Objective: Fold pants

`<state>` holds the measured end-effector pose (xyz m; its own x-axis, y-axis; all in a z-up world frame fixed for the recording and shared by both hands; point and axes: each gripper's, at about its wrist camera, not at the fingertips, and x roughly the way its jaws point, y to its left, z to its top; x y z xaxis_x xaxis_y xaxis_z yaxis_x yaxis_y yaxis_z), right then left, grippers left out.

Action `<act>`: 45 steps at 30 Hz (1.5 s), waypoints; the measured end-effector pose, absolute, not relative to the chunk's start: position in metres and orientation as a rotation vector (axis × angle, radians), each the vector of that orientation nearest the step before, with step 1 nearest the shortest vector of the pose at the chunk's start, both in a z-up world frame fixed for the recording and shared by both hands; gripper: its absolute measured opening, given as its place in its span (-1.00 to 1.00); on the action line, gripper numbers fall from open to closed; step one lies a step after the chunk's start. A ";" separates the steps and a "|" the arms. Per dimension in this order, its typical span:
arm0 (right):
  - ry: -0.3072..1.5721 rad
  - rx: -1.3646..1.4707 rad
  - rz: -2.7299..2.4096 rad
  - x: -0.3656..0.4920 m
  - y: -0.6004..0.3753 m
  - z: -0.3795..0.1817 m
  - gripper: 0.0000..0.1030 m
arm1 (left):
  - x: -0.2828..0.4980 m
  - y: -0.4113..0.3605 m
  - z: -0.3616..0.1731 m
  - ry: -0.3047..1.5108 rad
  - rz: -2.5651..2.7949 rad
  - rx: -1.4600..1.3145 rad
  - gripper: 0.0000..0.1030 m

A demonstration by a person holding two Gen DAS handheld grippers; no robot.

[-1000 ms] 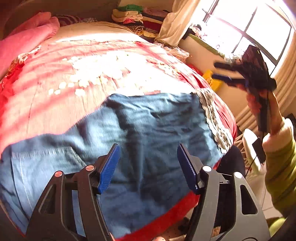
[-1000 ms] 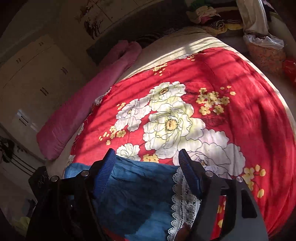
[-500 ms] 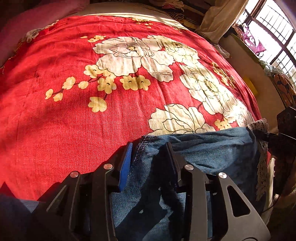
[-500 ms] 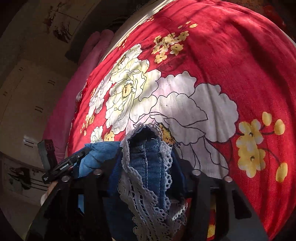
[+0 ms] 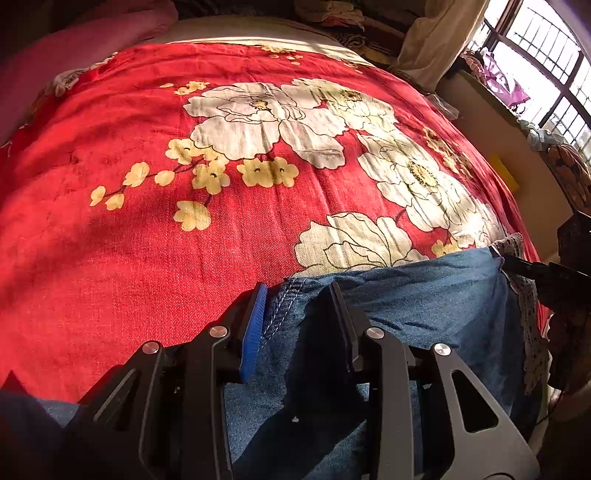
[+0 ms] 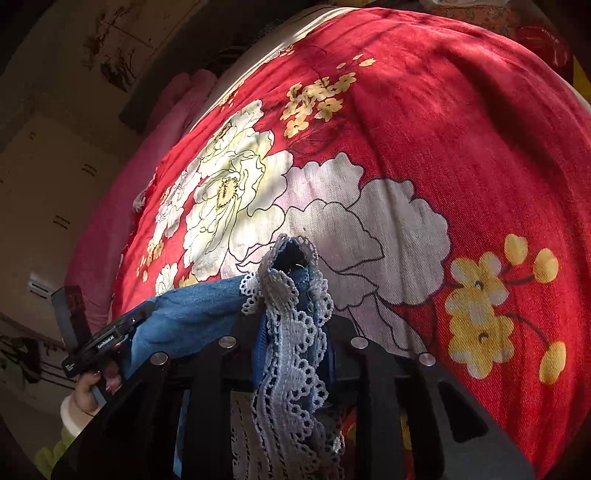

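The blue denim pants (image 5: 406, 295) lie at the near edge of a red flowered bedspread (image 5: 184, 240). My left gripper (image 5: 297, 317) is shut on a stitched denim edge of the pants. My right gripper (image 6: 295, 332) is shut on the pants' hem with its white lace trim (image 6: 291, 354), which bunches between the jaws. The right gripper also shows at the right edge of the left wrist view (image 5: 546, 273), and the left gripper shows at the lower left of the right wrist view (image 6: 107, 336). The pants stretch between the two grippers.
A pink pillow (image 5: 74, 48) lies at the far left of the bed. Stacked clothes (image 5: 332, 14) and a curtain (image 5: 436, 37) are at the head. A window (image 5: 546, 66) is on the right. Cupboards (image 6: 55, 192) stand beyond the bed.
Both grippers were open above the pants one second ago. They came down and closed on the fabric, the left on the denim edge, the right on the lace hem, and hold it now.
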<state>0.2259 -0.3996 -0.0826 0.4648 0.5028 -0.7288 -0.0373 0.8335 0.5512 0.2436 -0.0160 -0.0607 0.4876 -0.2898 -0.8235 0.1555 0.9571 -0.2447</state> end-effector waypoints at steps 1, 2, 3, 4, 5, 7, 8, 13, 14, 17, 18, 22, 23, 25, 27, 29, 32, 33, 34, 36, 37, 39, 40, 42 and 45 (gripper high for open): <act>1.023 0.467 0.321 0.219 -0.401 -0.073 -0.24 | 0.243 -0.017 -0.060 1.023 -0.270 -0.137 -0.50; 0.999 0.428 0.307 0.212 -0.403 -0.063 -0.14 | 0.242 -0.017 -0.059 1.019 -0.269 -0.135 -0.50; 0.975 0.389 0.286 0.205 -0.403 -0.054 -0.12 | 0.241 -0.017 -0.057 1.014 -0.267 -0.134 -0.51; 0.952 0.352 0.264 0.197 -0.402 -0.044 -0.12 | 0.240 -0.016 -0.055 1.009 -0.264 -0.135 -0.51; 0.925 0.318 0.248 0.187 -0.401 -0.035 -0.07 | 0.239 -0.016 -0.053 1.003 -0.264 -0.136 -0.51; 0.867 0.262 0.240 0.167 -0.396 -0.018 0.02 | 0.236 -0.017 -0.047 0.984 -0.259 -0.134 -0.51; 0.845 0.237 0.251 0.156 -0.392 -0.011 0.03 | 0.234 -0.018 -0.044 0.976 -0.260 -0.131 -0.51; 0.808 0.133 0.327 0.107 -0.360 -0.003 0.19 | 0.217 -0.028 -0.023 0.923 -0.271 -0.105 -0.50; 0.819 0.120 0.344 0.101 -0.352 -0.005 0.20 | 0.213 -0.031 -0.019 0.913 -0.276 -0.099 -0.50; 0.869 0.096 0.371 0.089 -0.334 -0.021 0.21 | 0.199 -0.039 -0.011 0.898 -0.298 -0.091 -0.36; 0.890 0.093 0.374 0.087 -0.329 -0.029 0.21 | 0.195 -0.041 -0.009 0.895 -0.306 -0.089 -0.33; 1.014 0.108 0.351 0.084 -0.321 -0.063 0.22 | 0.175 -0.054 -0.006 0.889 -0.337 -0.073 -0.21; 1.038 0.109 0.346 0.083 -0.320 -0.070 0.22 | 0.170 -0.057 -0.006 0.888 -0.341 -0.065 -0.20; 1.037 0.097 0.335 0.080 -0.318 -0.076 0.22 | 0.162 -0.062 -0.007 0.887 -0.347 -0.044 -0.16; 1.028 0.082 0.326 0.079 -0.315 -0.077 0.22 | 0.156 -0.065 -0.010 0.893 -0.355 -0.045 -0.12; 1.024 0.093 0.322 0.080 -0.315 -0.079 0.24 | 0.151 -0.069 -0.016 0.904 -0.357 -0.043 -0.11; 0.992 0.122 0.331 0.074 -0.318 -0.072 0.27 | 0.144 -0.073 -0.027 0.917 -0.362 -0.033 -0.07; 0.973 0.142 0.340 0.071 -0.321 -0.068 0.27 | 0.143 -0.074 -0.030 0.917 -0.357 -0.027 -0.06; 0.954 0.160 0.352 0.067 -0.324 -0.064 0.27 | 0.142 -0.074 -0.032 0.911 -0.346 -0.022 -0.05; 0.940 0.173 0.353 0.063 -0.329 -0.059 0.34 | 0.141 -0.068 -0.030 0.889 -0.321 -0.039 -0.05; 0.940 0.180 0.347 0.061 -0.332 -0.059 0.36 | 0.144 -0.063 -0.027 0.881 -0.312 -0.057 -0.05; 0.940 0.208 0.356 0.060 -0.337 -0.058 0.36 | 0.150 -0.054 -0.018 0.856 -0.284 -0.063 -0.05; 0.937 0.214 0.355 0.060 -0.338 -0.057 0.36 | 0.153 -0.049 -0.013 0.836 -0.263 -0.056 -0.05; 0.928 0.217 0.359 0.058 -0.339 -0.055 0.36 | 0.155 -0.035 0.001 0.790 -0.221 -0.070 -0.05; 0.919 0.212 0.366 0.056 -0.337 -0.052 0.37 | 0.147 -0.014 0.023 0.726 -0.194 -0.121 -0.05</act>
